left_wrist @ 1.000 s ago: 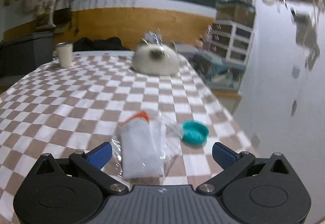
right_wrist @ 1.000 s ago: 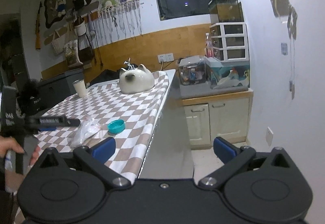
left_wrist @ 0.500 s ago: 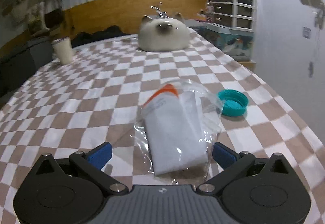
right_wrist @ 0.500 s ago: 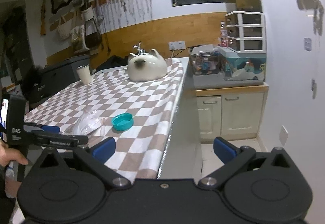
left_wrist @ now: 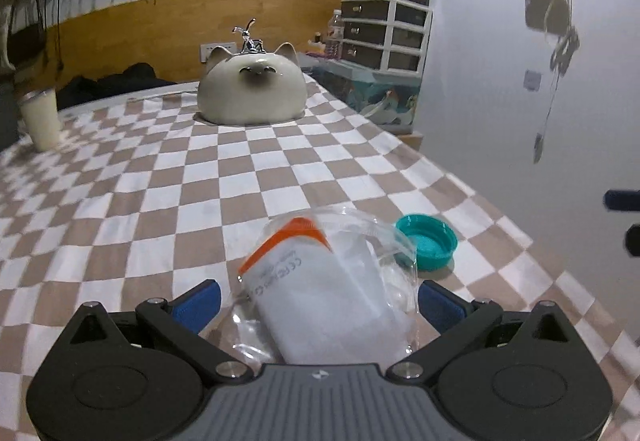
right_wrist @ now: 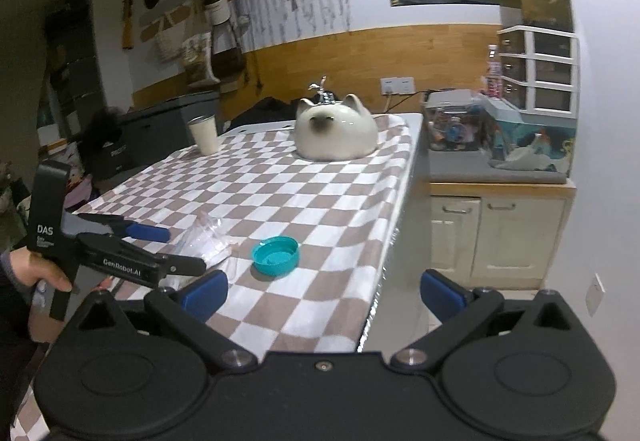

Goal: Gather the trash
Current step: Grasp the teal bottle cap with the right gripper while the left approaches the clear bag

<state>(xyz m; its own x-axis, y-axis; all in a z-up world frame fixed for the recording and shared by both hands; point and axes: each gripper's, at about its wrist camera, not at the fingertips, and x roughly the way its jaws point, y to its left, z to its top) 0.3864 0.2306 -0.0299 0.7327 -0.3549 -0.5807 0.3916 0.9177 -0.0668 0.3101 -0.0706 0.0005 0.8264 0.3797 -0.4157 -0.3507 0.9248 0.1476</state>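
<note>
Jaws of the left gripper (left_wrist: 318,301) gape wide around the clear plastic bag (left_wrist: 332,293), gripping nothing yet; its orange-edged white pack runs lengthwise straight ahead from them. Just right of the bag lies a teal bottle cap (left_wrist: 428,247) on the checkered tablecloth (left_wrist: 160,193). Off the table's edge, the right gripper (right_wrist: 322,295) is spread wide and empty, farther from the bag.

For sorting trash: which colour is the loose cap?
Teal; the cap shows best in the left wrist view.
</note>
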